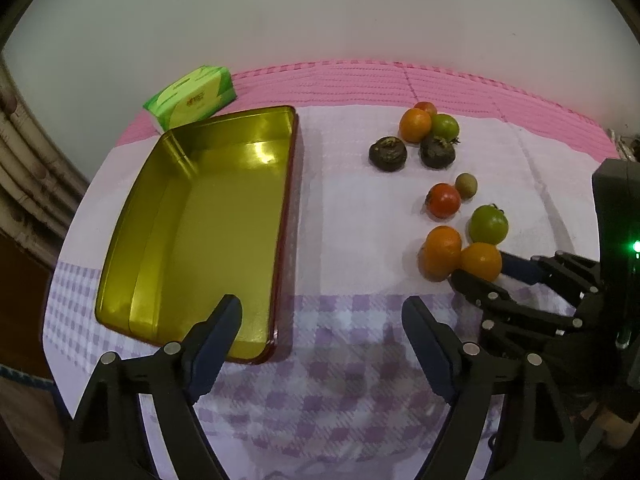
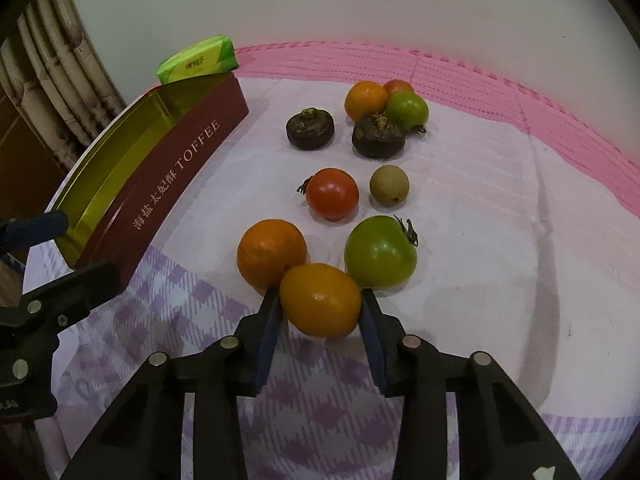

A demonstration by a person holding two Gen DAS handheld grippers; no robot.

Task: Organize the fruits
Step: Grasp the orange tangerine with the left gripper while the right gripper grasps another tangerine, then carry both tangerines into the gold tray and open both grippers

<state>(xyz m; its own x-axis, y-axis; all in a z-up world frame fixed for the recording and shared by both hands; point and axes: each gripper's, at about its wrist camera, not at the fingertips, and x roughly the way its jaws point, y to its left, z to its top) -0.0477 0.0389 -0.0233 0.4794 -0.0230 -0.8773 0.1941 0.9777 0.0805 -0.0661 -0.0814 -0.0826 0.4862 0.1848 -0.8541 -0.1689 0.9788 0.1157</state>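
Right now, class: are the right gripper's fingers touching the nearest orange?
Touching. The right wrist view shows both fingers of the right gripper pressed against the sides of the nearest orange.

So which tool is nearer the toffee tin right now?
Left. The left tool hangs open at the toffee tin's near end; the right tool is off to its side, closed around an orange.

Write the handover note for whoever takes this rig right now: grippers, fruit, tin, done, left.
Right gripper: fingers on both sides of the near orange, apparently shut on it; not lifted clear.
Left gripper: open, holding nothing, over the tin's near end.
Toffee tin: left on the cloth, no fruit inside.
Fruit: second orange, green tomato, red tomato, small brown fruit; a further cluster behind.
Done: nothing binned.
Left: every fruit.
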